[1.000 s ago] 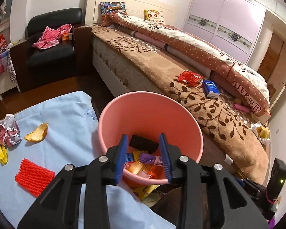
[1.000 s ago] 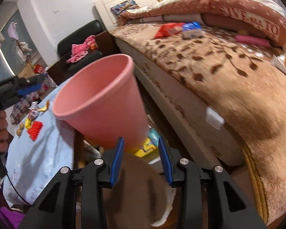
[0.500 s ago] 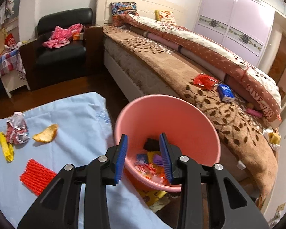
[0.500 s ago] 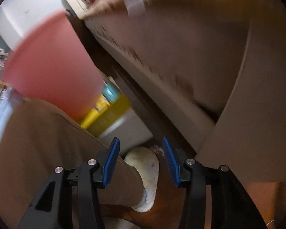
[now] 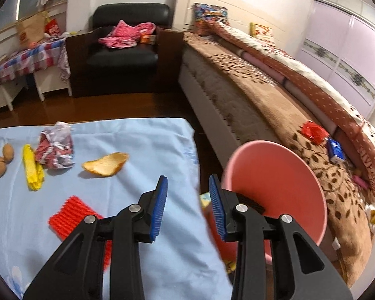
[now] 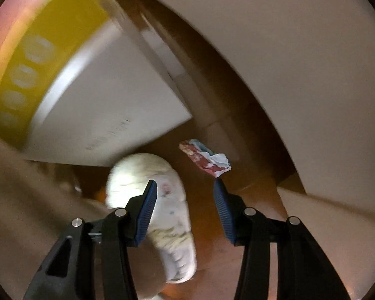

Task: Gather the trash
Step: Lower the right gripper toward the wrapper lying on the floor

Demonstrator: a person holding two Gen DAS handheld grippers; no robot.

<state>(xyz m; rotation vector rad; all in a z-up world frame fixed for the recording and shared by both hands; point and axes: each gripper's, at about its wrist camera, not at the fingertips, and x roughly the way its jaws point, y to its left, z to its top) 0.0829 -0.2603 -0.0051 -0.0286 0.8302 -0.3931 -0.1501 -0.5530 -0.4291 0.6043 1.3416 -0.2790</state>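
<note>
In the left wrist view a pink bin (image 5: 282, 175) stands beside the blue-clothed table (image 5: 142, 145). On the cloth lie a crumpled wrapper (image 5: 55, 150), an orange peel (image 5: 105, 166), a yellow wrapper (image 5: 32, 170), a red foam net (image 5: 72, 215) and two walnuts (image 5: 2, 160). My left gripper (image 5: 187, 195) is open and empty over the table's right edge. My right gripper (image 6: 185, 200) is open and empty, pointing down at the wooden floor, just short of a crumpled red and white wrapper (image 6: 205, 160) lying there.
A bed (image 5: 275, 115) with a red packet (image 5: 312, 130) and a blue packet (image 5: 335, 150) runs along the right. A black armchair (image 5: 125, 50) stands at the back. In the right wrist view a white slipper (image 6: 160, 200) and a white and yellow box (image 6: 87, 100) are near the gripper.
My left gripper swung left from over the bin to the table edge. My right gripper dropped and tilted down toward the floor, bringing the wrapper into view, and its jaws opened wider.
</note>
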